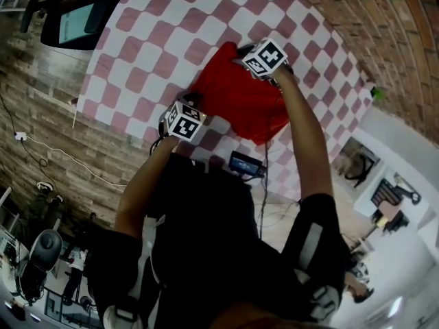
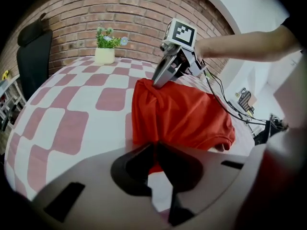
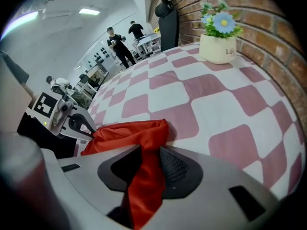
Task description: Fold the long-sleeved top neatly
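Observation:
A red long-sleeved top (image 1: 240, 98) lies bunched on the red-and-white checked table (image 1: 151, 46). My left gripper (image 1: 197, 103) is at its near left edge; in the left gripper view the jaws (image 2: 154, 153) stand almost together with a bit of the red cloth (image 2: 182, 114) pinched between them. My right gripper (image 1: 240, 49) is at the top's far corner, pointing steeply down. In the right gripper view a strip of the red fabric (image 3: 129, 131) runs through the right gripper (image 3: 151, 158), filling the gap. Each gripper shows in the other's view: the right gripper (image 2: 158, 83) and the left gripper (image 3: 88, 131).
A white pot with flowers (image 2: 105, 54) stands at the table's far end by the brick wall (image 2: 144, 8). A black chair (image 2: 33, 56) is beside the table. A small black device (image 1: 245, 164) with cables sits at the near table edge. People stand in the room behind (image 3: 120, 42).

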The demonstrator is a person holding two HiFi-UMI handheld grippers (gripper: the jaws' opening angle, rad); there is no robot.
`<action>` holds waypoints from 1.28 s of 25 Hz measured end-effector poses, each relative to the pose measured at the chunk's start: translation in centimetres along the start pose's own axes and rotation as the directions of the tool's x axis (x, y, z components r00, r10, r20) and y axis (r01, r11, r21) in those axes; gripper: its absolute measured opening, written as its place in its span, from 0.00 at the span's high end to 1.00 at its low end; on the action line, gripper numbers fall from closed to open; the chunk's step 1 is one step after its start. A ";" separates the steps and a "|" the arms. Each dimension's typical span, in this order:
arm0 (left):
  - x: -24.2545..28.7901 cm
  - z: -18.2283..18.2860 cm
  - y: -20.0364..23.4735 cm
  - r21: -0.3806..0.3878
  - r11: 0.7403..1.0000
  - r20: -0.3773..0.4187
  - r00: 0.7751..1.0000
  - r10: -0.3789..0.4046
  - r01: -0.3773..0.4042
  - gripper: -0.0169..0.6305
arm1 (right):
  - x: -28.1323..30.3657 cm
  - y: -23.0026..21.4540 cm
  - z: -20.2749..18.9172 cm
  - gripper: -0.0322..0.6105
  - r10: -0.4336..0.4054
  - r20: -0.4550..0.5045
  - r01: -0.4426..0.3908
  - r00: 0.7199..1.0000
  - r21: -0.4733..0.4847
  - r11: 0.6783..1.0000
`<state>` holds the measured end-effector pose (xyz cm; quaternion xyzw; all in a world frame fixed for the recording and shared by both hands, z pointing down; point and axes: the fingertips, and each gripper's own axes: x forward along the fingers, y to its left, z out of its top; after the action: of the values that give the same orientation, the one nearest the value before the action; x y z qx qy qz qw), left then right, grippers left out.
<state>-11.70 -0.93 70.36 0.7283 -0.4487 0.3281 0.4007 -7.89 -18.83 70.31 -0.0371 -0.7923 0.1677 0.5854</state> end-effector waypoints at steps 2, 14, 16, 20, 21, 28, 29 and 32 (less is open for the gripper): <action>-0.1 0.1 0.2 0.036 0.999 -0.013 1.000 -0.022 0.023 0.92 | -0.2 -0.1 -0.4 0.77 -0.002 0.026 0.001 1.000 0.041 0.999; 1.0 4.8 3.7 0.362 0.928 -0.073 0.995 -0.070 0.092 0.92 | -2.3 -2.2 -4.4 0.84 -0.109 0.136 0.063 0.985 0.301 0.952; 1.6 6.1 3.8 0.442 0.889 -0.097 0.991 -0.090 0.124 0.92 | -2.9 -2.7 -5.9 0.84 -0.146 0.157 0.077 0.977 0.381 0.921; 3.2 9.2 3.3 0.608 0.775 -0.152 0.983 -0.101 0.173 0.92 | -4.3 -3.0 -9.3 0.84 -0.232 0.182 0.104 0.956 0.527 0.844; 3.6 9.9 3.0 0.653 0.735 -0.159 0.982 -0.103 0.183 0.92 | -4.6 -3.0 -10.3 0.84 -0.255 0.181 0.115 0.950 0.557 0.823; 7.7 14.2 -1.3 0.873 0.429 -0.209 0.973 -0.098 0.231 0.92 | -6.4 -1.1 -18.3 0.84 -0.404 0.195 0.127 0.894 0.754 0.645; 8.2 14.7 -2.1 0.893 0.384 -0.217 0.972 -0.094 0.237 0.92 | -6.5 -0.7 -19.4 0.84 -0.421 0.197 0.121 0.885 0.778 0.617; 9.7 15.7 -4.7 0.928 0.279 -0.231 0.969 -0.086 0.246 0.92 | -6.8 0.6 -22.4 0.84 -0.460 0.194 0.102 0.867 0.833 0.543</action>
<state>-1.85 -17.26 69.87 0.8417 -0.0604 0.5345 -0.0465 15.22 -15.06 69.67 0.3946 -0.7254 0.4103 0.3870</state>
